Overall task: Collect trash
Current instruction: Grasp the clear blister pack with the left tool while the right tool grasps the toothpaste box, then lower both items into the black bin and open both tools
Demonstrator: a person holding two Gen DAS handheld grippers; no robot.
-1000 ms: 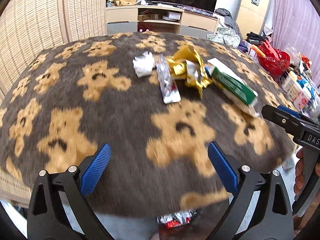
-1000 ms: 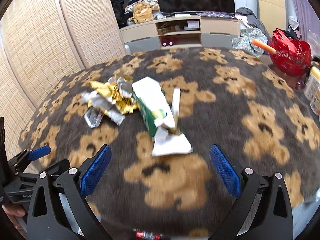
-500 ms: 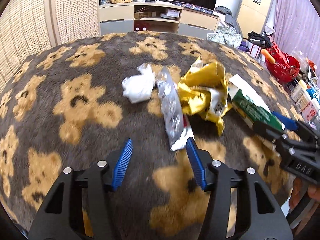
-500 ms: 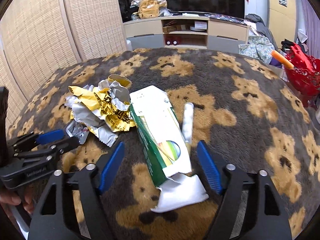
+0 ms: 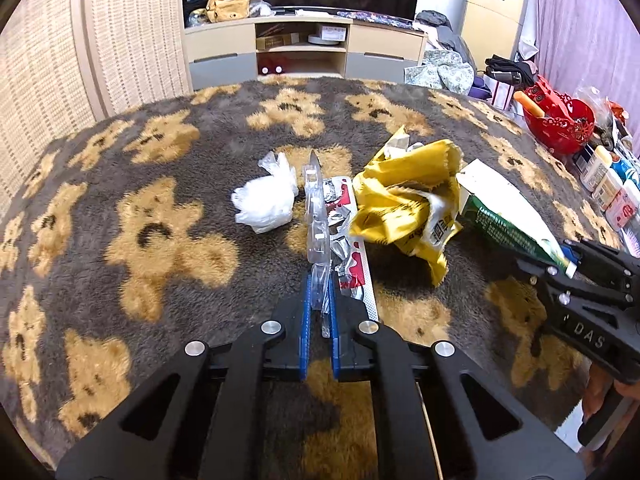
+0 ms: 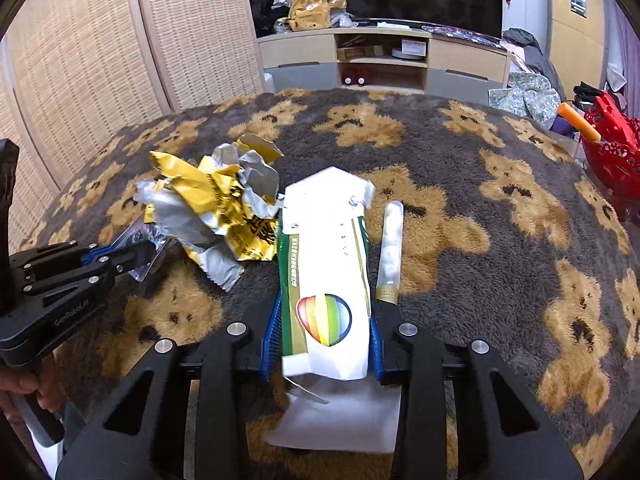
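Observation:
Trash lies in a heap on a table covered by a brown teddy-bear blanket (image 5: 160, 220). My left gripper (image 5: 319, 300) is shut on a clear plastic wrapper (image 5: 316, 232), which stands on edge between its blue pads. A silver and red wrapper (image 5: 352, 256), a white plastic wad (image 5: 266, 204) and a crumpled yellow bag (image 5: 408, 208) lie close by. My right gripper (image 6: 324, 340) has its jaws closing on a green and white box (image 6: 328, 264), and both pads touch its sides. White paper (image 6: 340, 412) lies under the box's near end. A white tube (image 6: 390, 248) lies just right of the box.
A red basket (image 5: 560, 124) and several bottles (image 5: 608, 184) crowd the table's right edge. Behind the table stand a TV cabinet (image 5: 304, 52) and a wicker screen (image 5: 132, 32). A hand (image 6: 24, 396) holds the left gripper (image 6: 148, 254) beside the yellow bag (image 6: 216, 200).
Both grippers moved forward from the table's near edge into the trash and closed. The left one took the clear wrapper, and the right one came in around the box.

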